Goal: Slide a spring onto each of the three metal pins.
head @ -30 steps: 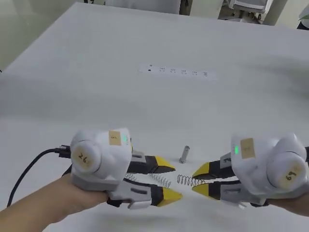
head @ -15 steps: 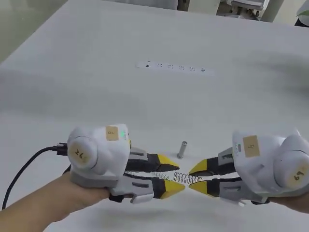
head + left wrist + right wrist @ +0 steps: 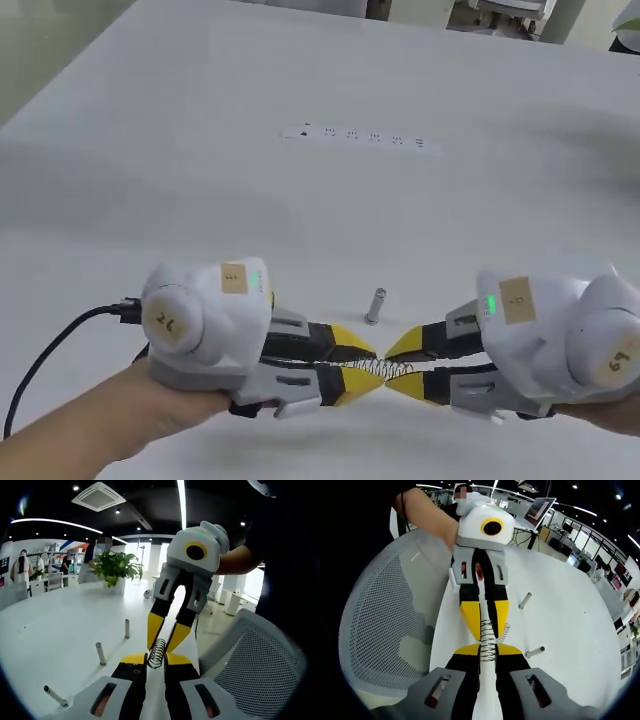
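A thin wire spring (image 3: 385, 369) lies level between my two grippers, just above the white table (image 3: 300, 220). My right gripper (image 3: 392, 366) is shut on one end. My left gripper (image 3: 375, 365) faces it tip to tip, with its jaws closed around the other end. In the left gripper view the spring (image 3: 156, 654) sits between my yellow tips. The right gripper view shows the spring (image 3: 487, 642) running out of my jaws into the left gripper (image 3: 486, 635). A second spring (image 3: 504, 630) lies beside it. Three metal pins (image 3: 127, 628) (image 3: 101, 653) (image 3: 54, 696) are on the table; one pin (image 3: 376, 305) stands just beyond the tips.
A white power strip (image 3: 362, 138) lies further back on the table. A black cable (image 3: 60, 345) trails from the left gripper. A grey mesh chair back (image 3: 250, 670) is close to the table's near edge. A potted plant (image 3: 116, 566) stands at the far end.
The left gripper moved right to meet the right gripper, and its jaws narrowed from wide open onto the spring. The right gripper stayed shut on the spring.
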Action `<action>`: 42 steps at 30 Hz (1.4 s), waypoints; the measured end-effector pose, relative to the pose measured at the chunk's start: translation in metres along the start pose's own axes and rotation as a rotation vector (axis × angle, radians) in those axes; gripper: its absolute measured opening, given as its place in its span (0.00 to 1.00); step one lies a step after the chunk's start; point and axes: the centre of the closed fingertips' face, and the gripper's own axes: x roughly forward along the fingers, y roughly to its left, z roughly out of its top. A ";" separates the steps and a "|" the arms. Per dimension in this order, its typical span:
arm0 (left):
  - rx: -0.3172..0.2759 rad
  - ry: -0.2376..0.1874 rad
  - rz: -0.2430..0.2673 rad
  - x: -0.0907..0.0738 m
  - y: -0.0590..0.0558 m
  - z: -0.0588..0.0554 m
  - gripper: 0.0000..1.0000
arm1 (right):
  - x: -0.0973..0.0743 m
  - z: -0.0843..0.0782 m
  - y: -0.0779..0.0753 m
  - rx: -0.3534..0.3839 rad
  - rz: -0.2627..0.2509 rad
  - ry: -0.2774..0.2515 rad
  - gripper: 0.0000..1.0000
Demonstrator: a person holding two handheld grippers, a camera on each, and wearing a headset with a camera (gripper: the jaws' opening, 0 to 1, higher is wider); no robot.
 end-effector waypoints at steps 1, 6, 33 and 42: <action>0.000 0.002 0.000 0.000 0.000 0.000 0.05 | -0.001 0.003 0.000 0.011 0.003 -0.018 0.08; 0.022 -0.003 0.003 -0.001 -0.002 0.002 0.04 | -0.001 0.003 0.001 -0.004 0.003 -0.020 0.08; -0.002 -0.020 -0.017 -0.004 -0.005 0.008 0.02 | -0.006 0.001 -0.001 0.073 0.010 -0.088 0.10; -0.006 -0.027 -0.021 -0.006 -0.005 0.009 0.02 | -0.009 0.000 -0.003 0.141 0.016 -0.126 0.09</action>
